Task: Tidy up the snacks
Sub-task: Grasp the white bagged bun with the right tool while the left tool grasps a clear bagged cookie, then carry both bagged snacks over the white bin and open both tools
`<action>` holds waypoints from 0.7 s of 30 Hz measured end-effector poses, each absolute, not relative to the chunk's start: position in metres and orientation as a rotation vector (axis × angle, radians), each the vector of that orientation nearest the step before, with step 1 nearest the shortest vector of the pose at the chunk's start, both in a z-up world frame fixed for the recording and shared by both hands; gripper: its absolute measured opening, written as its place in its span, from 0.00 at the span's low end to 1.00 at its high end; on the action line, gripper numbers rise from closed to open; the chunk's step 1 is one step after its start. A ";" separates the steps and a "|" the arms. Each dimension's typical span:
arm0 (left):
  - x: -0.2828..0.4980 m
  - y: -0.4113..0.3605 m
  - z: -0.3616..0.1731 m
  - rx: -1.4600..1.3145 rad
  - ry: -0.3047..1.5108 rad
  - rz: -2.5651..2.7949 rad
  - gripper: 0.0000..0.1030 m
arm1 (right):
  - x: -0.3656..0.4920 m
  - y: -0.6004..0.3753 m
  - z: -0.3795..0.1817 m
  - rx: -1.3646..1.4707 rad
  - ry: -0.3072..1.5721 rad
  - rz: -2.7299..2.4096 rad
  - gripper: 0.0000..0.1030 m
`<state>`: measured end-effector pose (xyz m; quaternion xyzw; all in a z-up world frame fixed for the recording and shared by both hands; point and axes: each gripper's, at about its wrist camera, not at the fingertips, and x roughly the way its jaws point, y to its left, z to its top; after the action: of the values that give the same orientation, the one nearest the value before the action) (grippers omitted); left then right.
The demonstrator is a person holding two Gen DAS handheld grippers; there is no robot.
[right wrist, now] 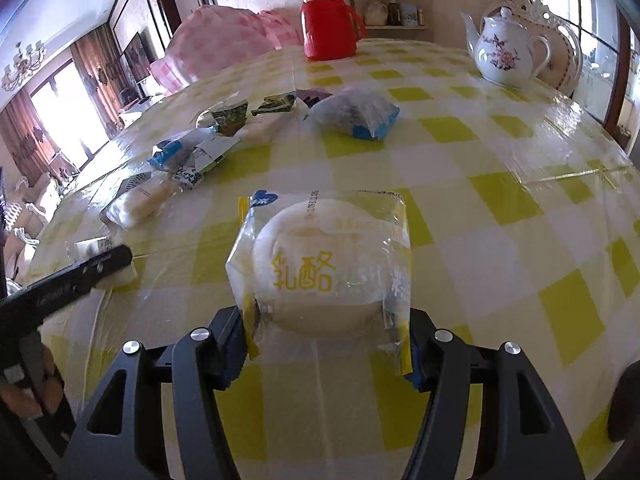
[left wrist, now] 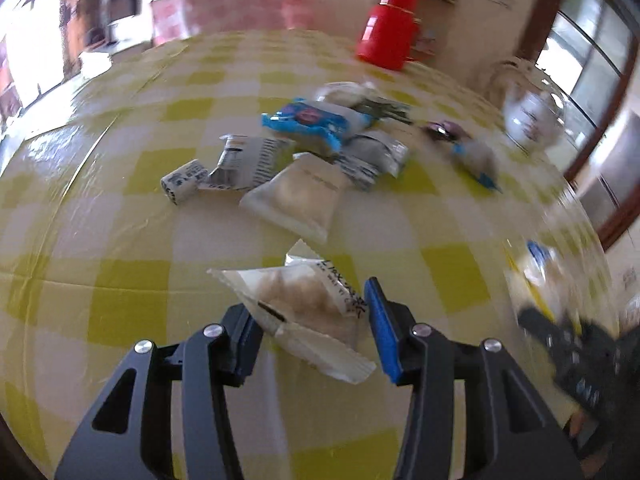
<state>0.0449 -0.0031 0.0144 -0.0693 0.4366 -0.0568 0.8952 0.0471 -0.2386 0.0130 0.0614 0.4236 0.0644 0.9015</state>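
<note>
R tongs (right wrist: 326, 344) clamp bun pack (right wrist: 324, 264), near-side of flask (right wrist: 328, 20). L tongs (left wrist: 312, 328) grip pastry sachet (left wrist: 308, 308). Both light, soft, slick film; hold by sides, gently.

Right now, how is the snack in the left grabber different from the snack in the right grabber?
The left gripper has a small flat cake packet; the right gripper holds a big round bun packet. The cake packet has dark writing and lies slanted between the fingers; the bun packet has yellow writing and sits straight, filling the gap. The cake looks brownish, the bun pale cream. Both are in see-through wrappers over the yellow checked table.
</note>
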 end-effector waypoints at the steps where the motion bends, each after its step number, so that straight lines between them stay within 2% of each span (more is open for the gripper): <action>1: 0.041 -0.007 0.014 -0.130 0.901 -0.120 0.47 | 0.046 -0.239 0.013 0.128 0.873 0.134 0.59; 21: 0.014 -0.025 0.017 -0.036 0.842 -0.165 0.47 | 0.006 -0.239 0.024 0.220 0.790 0.148 0.58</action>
<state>0.0143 -0.0250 0.0173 -0.0173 0.4080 -0.0802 0.9093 0.0059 -0.2393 0.0242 0.1067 0.3838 0.0721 0.9144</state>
